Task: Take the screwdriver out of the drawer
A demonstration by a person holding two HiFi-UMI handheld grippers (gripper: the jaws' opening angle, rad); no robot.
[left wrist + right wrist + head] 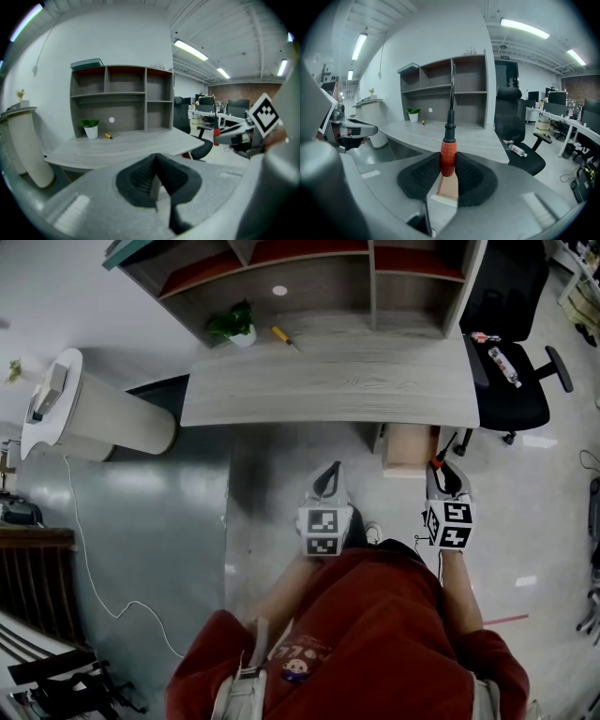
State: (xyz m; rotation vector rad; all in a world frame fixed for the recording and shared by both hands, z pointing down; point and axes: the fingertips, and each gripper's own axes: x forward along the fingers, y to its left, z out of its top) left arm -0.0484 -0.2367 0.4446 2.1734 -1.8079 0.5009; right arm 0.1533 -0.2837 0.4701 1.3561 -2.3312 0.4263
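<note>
Red-handled, the screwdriver (447, 151) is sitting clamped between the right tool's (448, 165) pads, out of the drawer (410, 448). Its thin shaft is fading against the shelf unit (429, 98). The drawer is showing only partly under the grey wood desk (328, 381). The left tool (157, 163) is hanging pinched together, empty. 1 office chair (511, 381) is standing beside the desk.
</note>
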